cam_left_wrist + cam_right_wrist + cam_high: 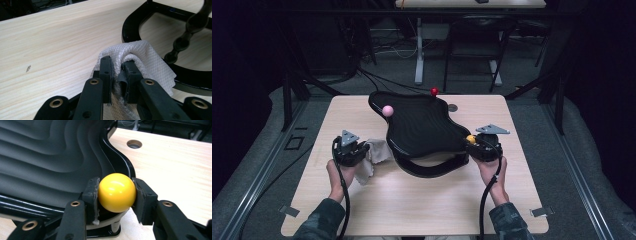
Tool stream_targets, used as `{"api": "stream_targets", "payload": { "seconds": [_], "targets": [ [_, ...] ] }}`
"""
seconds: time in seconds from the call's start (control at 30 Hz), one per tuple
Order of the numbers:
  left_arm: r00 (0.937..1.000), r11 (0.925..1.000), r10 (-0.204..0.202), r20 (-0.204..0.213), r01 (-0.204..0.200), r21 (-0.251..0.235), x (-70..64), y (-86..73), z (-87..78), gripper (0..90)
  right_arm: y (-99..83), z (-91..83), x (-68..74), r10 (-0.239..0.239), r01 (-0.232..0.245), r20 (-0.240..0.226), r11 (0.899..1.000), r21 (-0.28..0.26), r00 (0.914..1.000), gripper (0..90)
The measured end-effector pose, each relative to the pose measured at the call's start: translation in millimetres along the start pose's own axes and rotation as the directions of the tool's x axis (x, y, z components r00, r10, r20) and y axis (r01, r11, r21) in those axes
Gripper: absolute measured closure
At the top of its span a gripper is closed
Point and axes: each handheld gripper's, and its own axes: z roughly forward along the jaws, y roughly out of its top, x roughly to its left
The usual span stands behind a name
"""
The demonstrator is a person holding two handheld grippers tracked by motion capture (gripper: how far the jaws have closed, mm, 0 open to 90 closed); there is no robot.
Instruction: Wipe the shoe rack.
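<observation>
Presently the right gripper (pixel 117 195) is closed on a yellow ball (pixel 117 192), one jaw pressed to each side of it. That ball is the knob at the near right corner of the black ribbed tray (pixel 422 127), so this grip reads as a hold to steady or lift the tray. The left gripper (pixel 117 72) is pinched shut on a fold of white cloth (pixel 147 61), which drapes over both jaw tips and trails down onto the wooden table (pixel 362 200). The cloth sits just left of the tray's near left edge, beside its looped black base (pixel 130 27), apart from the ribbed surface. A pink ball (pixel 387 110) stands at the tray's far left corner and a red ball (pixel 434 91) at its far edge. My judgement: one hand anchors the tray so the cloth can wipe it.
</observation>
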Motion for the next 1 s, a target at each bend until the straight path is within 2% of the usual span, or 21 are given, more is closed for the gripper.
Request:
{"api": "stream_targets", "payload": {
  "seconds": [0.07, 0.17, 0.33, 0.67, 1.0],
  "targets": [
    [1.0, 1.0, 0.001, -0.004, -0.001, -0.003, 1.7, 1.2, -1.3, 79.8, 0.0, -2.0, -1.2, 0.007, -0.007, 0.021, 1.0, -0.001, 0.9997, 50.2],
    [1.0, 1.0, -0.001, -0.006, 0.001, -0.009, 4.3, 3.7, -3.7, 79.8, -1.1, -4.5, -4.4, 0.021, -0.021, -0.009, 1.0, -0.004, 0.9997, 50.1],
    [0.9999, 0.9997, -0.002, -0.011, 0.001, -0.024, 6.3, 9.1, -8.3, 79.9, -1.1, -4.9, -3.0, 0.017, -0.017, -0.037, 1.0, -0.005, 0.9992, 59.0],
    [0.9997, 0.9986, 0.001, -0.023, -0.002, -0.052, 11.0, 25.1, -16.6, 79.8, -1.9, -4.5, -0.8, 0.0, 0.0, -0.014, 1.0, -0.013, 0.9999, 59.4],
    [0.9988, 0.9954, 0.017, -0.045, -0.021, -0.093, 17.5, 53.3, -27.9, 79.8, -2.2, -4.6, -0.4, -0.002, 0.001, -0.012, 1.0, -0.016, 0.9999, 59.4]
  ]
}}
